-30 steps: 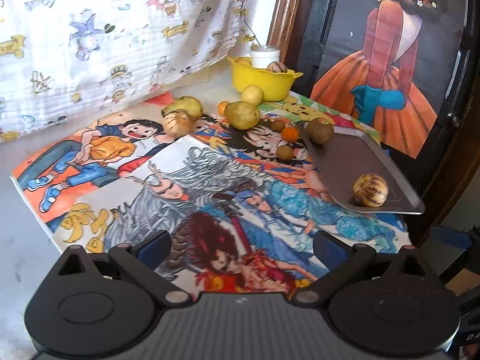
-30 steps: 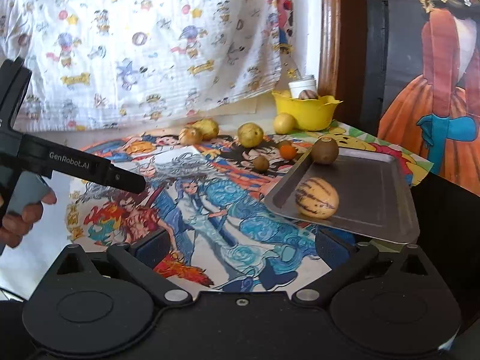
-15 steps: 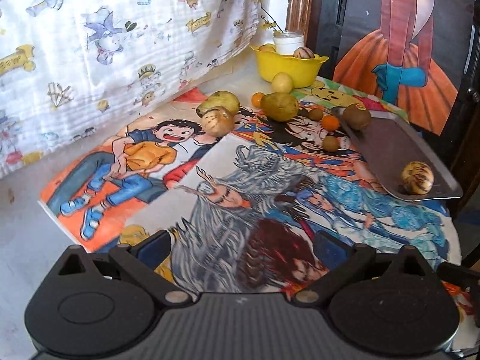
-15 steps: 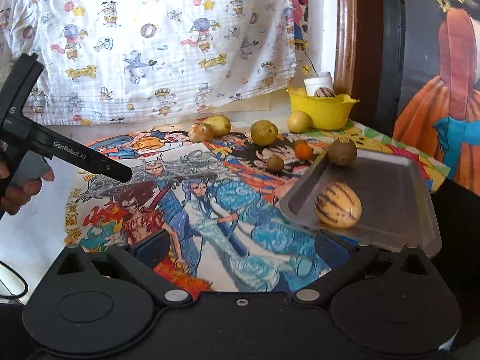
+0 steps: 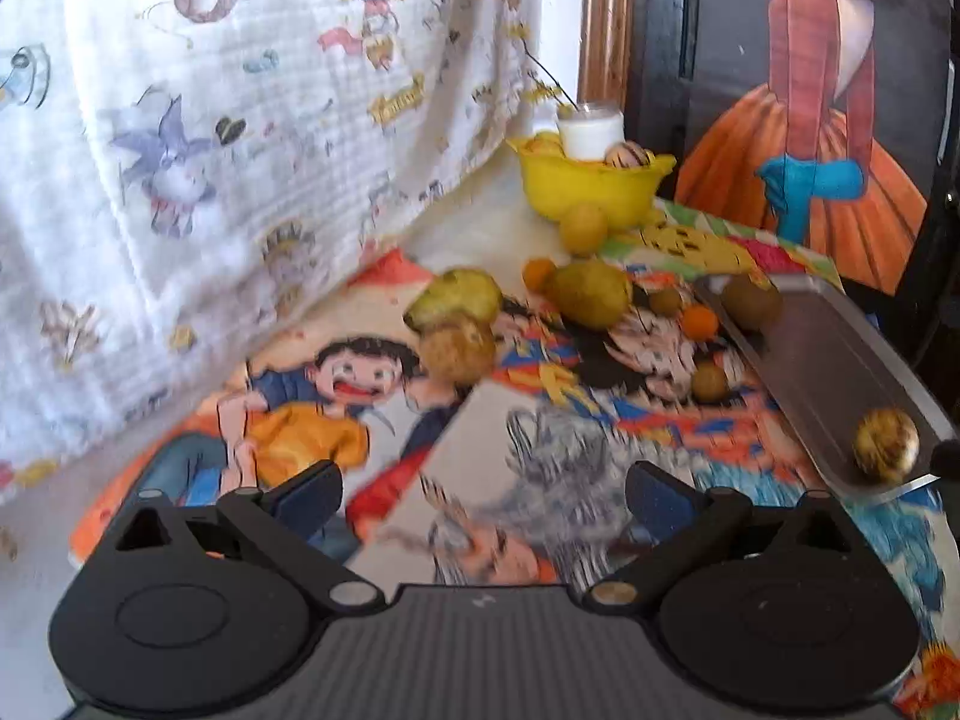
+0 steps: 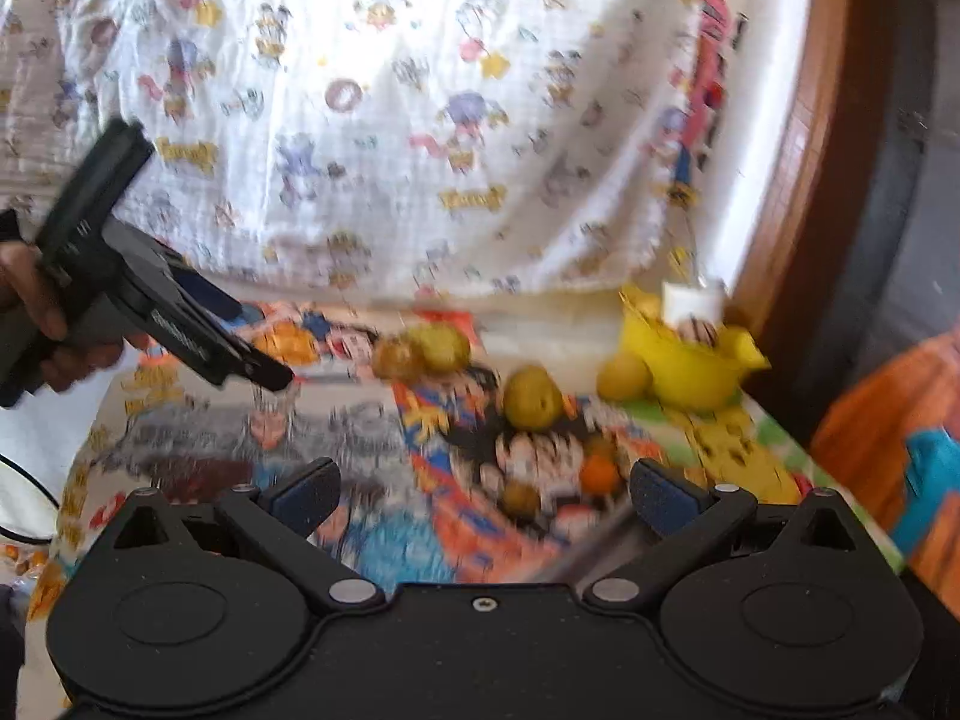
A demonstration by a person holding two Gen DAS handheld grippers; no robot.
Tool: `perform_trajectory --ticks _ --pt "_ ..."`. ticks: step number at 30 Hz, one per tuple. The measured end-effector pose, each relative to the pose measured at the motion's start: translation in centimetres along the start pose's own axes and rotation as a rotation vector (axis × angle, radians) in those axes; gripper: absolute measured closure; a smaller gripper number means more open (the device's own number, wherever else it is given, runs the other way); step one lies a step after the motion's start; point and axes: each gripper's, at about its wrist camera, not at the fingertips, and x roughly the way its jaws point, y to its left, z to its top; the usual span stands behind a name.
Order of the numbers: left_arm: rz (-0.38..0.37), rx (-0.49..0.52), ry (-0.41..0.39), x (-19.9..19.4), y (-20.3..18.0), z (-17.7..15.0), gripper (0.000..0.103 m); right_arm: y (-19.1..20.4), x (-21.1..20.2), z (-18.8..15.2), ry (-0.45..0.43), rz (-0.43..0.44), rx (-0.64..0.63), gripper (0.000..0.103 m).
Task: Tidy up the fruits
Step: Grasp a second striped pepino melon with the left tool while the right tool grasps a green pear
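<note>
Several fruits lie on a cartoon-print mat (image 5: 312, 420): a yellow-green pear (image 5: 456, 297) touching a brown fruit (image 5: 457, 349), a larger green fruit (image 5: 591, 294), small oranges (image 5: 700, 322) and small brown fruits (image 5: 709, 381). A grey metal tray (image 5: 840, 372) at the right holds a kiwi (image 5: 750, 300) and a striped round fruit (image 5: 886, 445). A yellow bowl (image 5: 591, 189) holds fruit and a white jar. My left gripper (image 5: 480, 495) is open and empty, short of the pear. My right gripper (image 6: 483, 495) is open and empty, above the small fruits (image 6: 599, 471). The left gripper also shows in the right wrist view (image 6: 267, 373).
A cartoon-print white cloth (image 5: 210, 120) hangs behind the table. A wooden frame (image 5: 603, 30) and a dark panel with a painted orange dress (image 5: 810, 138) stand at the right. The mat's right side ends at the table edge (image 6: 840, 498).
Both grippers moved forward toward the fruits. The right gripper swung left and up, so the tray has dropped almost out of its view. Both stay open.
</note>
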Motion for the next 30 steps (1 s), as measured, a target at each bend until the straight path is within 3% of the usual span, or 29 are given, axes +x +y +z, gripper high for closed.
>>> perform_trajectory --ticks 5,11,19,24,30 --pt "-0.01 0.01 -0.021 1.7 0.9 1.0 0.0 -2.6 3.1 1.9 0.043 0.013 -0.129 0.001" --pt "-0.016 -0.006 -0.012 4.1 1.6 2.0 0.0 -5.6 8.0 4.1 0.124 0.084 -0.135 0.001" --pt "-0.005 -0.038 -0.005 6.9 1.9 2.8 0.0 -5.3 15.7 4.8 0.204 0.135 -0.335 0.002" --pt "0.005 -0.071 0.005 8.8 2.1 3.2 0.0 -5.2 20.0 4.5 0.251 0.144 -0.361 0.005" --pt "0.02 -0.147 0.01 10.8 2.5 3.7 0.001 -5.9 23.8 4.2 0.303 0.151 -0.287 0.013"
